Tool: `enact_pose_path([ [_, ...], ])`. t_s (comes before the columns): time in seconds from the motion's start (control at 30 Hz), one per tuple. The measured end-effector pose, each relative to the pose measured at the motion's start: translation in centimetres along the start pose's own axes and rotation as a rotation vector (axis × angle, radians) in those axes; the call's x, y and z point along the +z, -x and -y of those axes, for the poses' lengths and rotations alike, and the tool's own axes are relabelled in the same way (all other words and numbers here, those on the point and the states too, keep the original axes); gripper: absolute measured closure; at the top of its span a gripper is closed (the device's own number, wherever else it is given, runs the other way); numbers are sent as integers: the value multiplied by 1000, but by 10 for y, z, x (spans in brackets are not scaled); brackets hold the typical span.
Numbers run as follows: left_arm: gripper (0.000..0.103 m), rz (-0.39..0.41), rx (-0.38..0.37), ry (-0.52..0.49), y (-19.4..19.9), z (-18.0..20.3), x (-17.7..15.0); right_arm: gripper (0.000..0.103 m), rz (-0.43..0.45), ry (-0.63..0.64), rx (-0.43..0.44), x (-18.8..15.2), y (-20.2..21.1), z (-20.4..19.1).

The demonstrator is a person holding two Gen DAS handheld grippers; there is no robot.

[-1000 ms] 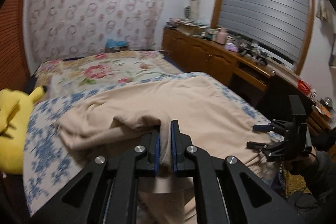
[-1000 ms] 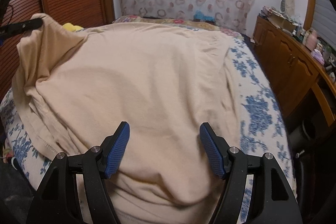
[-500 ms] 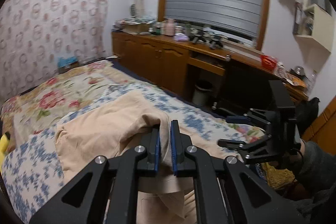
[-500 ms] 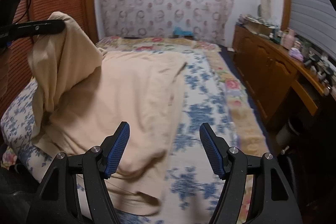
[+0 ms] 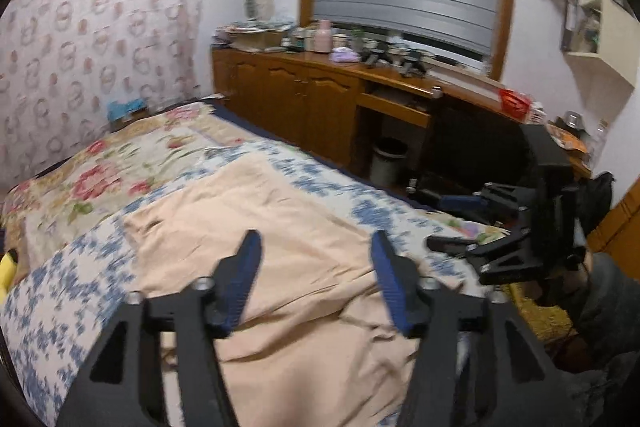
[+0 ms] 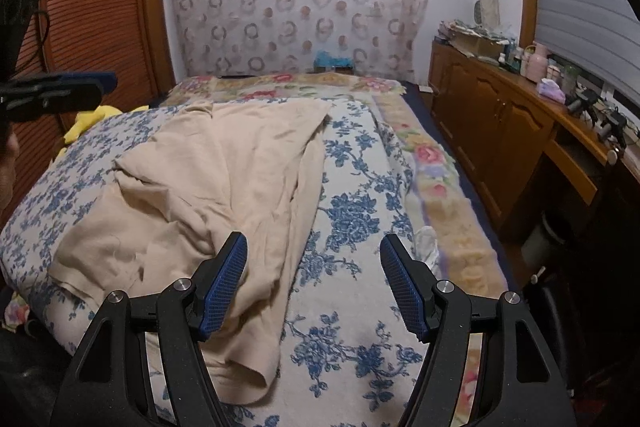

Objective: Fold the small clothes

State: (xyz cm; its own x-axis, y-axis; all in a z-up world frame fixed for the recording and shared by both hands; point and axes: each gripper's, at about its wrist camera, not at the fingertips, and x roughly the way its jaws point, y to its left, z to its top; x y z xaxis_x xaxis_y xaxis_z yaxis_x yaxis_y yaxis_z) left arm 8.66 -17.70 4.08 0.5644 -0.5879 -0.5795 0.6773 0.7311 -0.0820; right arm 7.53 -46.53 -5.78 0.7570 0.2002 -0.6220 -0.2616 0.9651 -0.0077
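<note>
- The beige garment (image 6: 224, 187) lies folded lengthwise on the bed (image 6: 352, 219), along its left half, reaching down over the near edge.
- The left tongs (image 5: 316, 279) have just been opening; their jaws stand apart above the cloth, gripping nothing.
- The right tongs (image 6: 314, 287) hover wide open and empty over the near edge, beside the garment.

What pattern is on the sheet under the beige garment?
Blue flowers on white sheet, clearest in the right wrist view; the garment is plain.
</note>
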Motion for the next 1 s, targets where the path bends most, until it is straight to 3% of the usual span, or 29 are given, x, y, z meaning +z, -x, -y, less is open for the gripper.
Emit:
enact_pose_path([
  [0.3,44,-5,196,125,23,-69,-51,32,-5,74,56,20,-23,-30],
  [0.5,44,-8,289,216,41,-107,-85,32,-14,149,114,41,-45,-66],
  [1.0,44,-2,369,291,66,-140,-118,32,-76,366,258,79,-104,-177],
])
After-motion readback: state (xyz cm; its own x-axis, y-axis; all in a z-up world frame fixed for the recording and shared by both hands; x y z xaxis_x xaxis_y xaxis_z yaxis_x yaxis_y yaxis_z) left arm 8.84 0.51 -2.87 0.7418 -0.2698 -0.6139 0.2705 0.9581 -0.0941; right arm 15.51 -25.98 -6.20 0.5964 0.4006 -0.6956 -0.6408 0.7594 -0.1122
